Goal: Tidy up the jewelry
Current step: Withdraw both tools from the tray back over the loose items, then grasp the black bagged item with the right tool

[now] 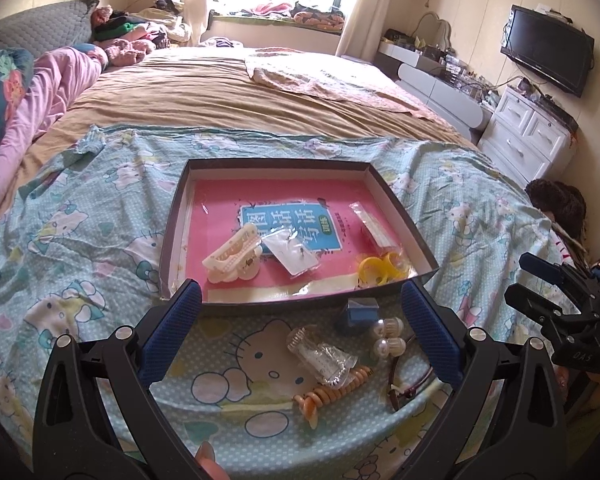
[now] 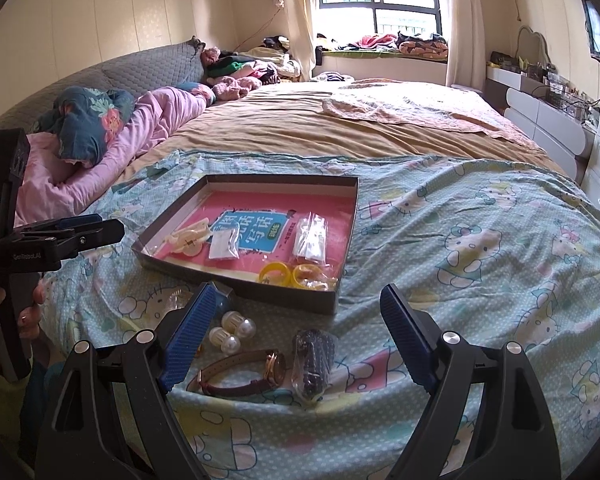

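Through your left wrist camera, your left gripper [image 1: 300,336] gapes wide and holds nothing, with the clear bagged piece [image 1: 320,354], the orange coil tie [image 1: 332,392] running from near-left to far-right, and two pearl-tipped clips [image 1: 388,336] lying on the sheet [image 1: 80,240] between its fingers, just near of the shallow box [image 1: 172,216] holding a cream hair claw [image 1: 232,260] and yellow rings [image 1: 380,270]. Through your right wrist camera, your right gripper [image 2: 300,336] is also spread wide and empty, the watch [image 2: 244,372] lying between its fingers with its strap stretched left to right, a dark bagged item [image 2: 312,360] just right of it, the box farther off.
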Demonstrator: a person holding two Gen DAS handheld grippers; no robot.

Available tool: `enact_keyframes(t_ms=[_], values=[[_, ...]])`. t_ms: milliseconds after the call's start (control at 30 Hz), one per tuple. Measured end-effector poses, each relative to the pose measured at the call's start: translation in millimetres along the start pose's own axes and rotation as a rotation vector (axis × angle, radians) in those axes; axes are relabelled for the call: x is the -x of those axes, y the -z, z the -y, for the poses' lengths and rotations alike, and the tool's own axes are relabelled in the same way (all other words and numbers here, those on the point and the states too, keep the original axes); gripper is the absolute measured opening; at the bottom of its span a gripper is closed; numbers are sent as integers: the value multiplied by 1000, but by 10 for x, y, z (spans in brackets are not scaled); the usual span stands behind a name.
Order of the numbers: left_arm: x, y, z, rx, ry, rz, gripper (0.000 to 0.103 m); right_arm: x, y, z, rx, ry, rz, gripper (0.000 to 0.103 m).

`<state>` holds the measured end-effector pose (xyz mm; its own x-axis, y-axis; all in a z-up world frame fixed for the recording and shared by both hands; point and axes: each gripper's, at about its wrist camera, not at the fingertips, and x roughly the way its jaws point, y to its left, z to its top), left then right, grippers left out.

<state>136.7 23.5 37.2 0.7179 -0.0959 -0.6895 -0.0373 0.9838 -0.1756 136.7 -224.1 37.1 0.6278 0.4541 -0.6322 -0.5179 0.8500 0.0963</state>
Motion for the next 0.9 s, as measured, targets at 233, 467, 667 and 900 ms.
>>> enact_keyframes(t_ms=[233,467,667,900], values=[[-62,103,28,-9,-8,-28,93,-34,114,12,4,-4,-25,83],[-189,231,69,-14,-20,-74,93,-102,256,35,20,6,-61,83],[-300,319,95,-28,-40,-103,93,-192,375,79,28,15,-100,83],[-426,405,116,-45,-57,-143,93,-329,503,124,40,22,-150,76]])
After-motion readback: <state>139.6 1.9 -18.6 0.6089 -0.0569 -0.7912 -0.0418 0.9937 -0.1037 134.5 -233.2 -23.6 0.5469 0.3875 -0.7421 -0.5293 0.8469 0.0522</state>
